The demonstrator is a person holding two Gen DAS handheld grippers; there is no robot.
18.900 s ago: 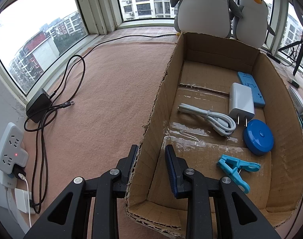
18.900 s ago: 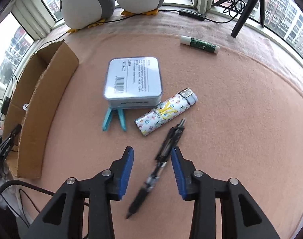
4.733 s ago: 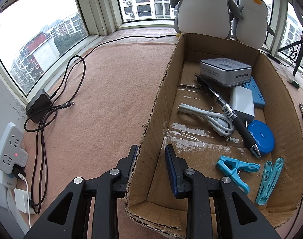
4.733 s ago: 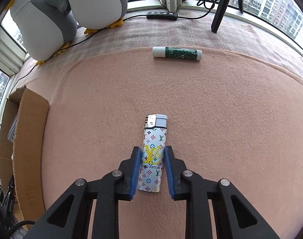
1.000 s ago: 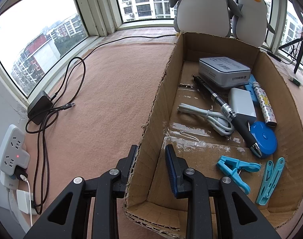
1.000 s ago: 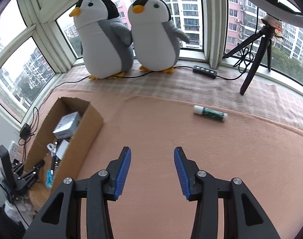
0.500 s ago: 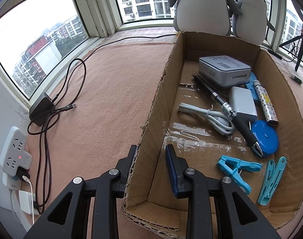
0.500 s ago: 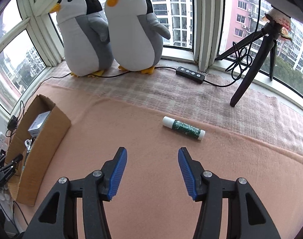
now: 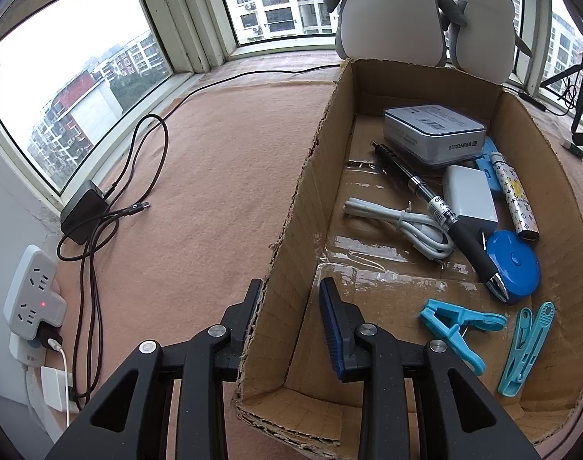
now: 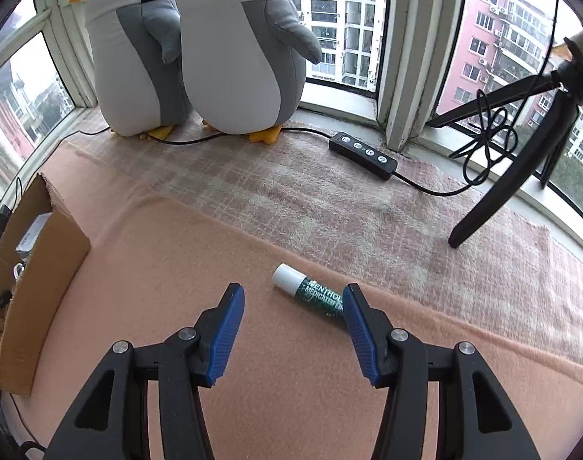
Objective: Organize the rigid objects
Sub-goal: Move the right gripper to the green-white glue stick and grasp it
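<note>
A green lip balm tube (image 10: 316,297) with a white cap lies on the pink blanket, just beyond my right gripper (image 10: 291,299), which is open and empty above it; its right finger hides the tube's far end. My left gripper (image 9: 289,291) is shut on the near left wall of the cardboard box (image 9: 291,237). The box holds a grey tin (image 9: 433,132), a pen (image 9: 437,211), a patterned lighter (image 9: 515,199), a white charger (image 9: 469,195), a white cable (image 9: 398,226), a blue tape measure (image 9: 515,266) and two blue clips (image 9: 456,326).
Two plush penguins (image 10: 238,50) stand by the window. A black remote with cable (image 10: 362,155) and a tripod (image 10: 521,145) sit at the back right. The box (image 10: 35,268) is at the left. Black cables (image 9: 111,199) and a power strip (image 9: 33,287) lie at the far left.
My right gripper has moved forward toward the lip balm tube, which now lies close between its open fingers. The left gripper and box have stayed still.
</note>
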